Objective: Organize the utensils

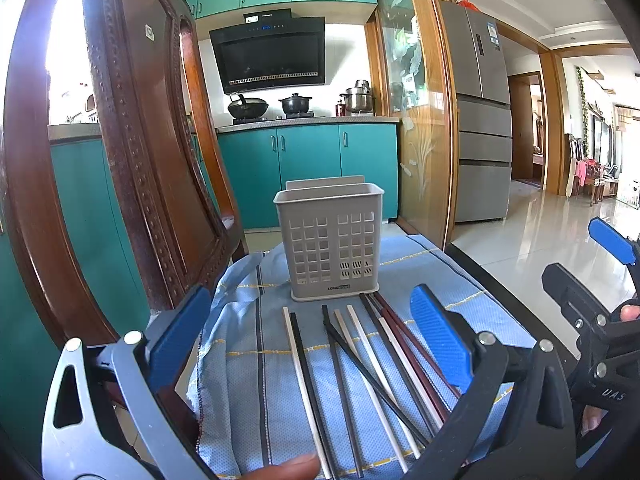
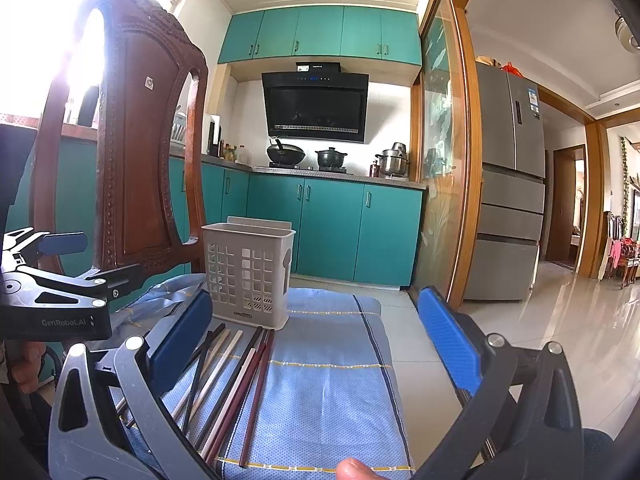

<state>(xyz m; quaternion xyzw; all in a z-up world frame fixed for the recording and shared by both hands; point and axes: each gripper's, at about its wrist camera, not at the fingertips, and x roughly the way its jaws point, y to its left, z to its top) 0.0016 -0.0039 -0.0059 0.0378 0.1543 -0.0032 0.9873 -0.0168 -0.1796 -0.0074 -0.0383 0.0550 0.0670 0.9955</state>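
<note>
Chopsticks (image 1: 360,364) lie before holder (image 1: 330,240), beside chair (image 1: 132,152).

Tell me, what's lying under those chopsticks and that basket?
A blue cloth with yellow and dark stripes lies under the chopsticks and the basket. A dark table edge shows at the right. The surface under the cloth is covered.

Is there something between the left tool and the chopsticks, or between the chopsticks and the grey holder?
Nothing visible. The left tool is open above the chopsticks, which lie bare on the blue cloth. The grey holder stands just beyond their tips, its top open.
</note>
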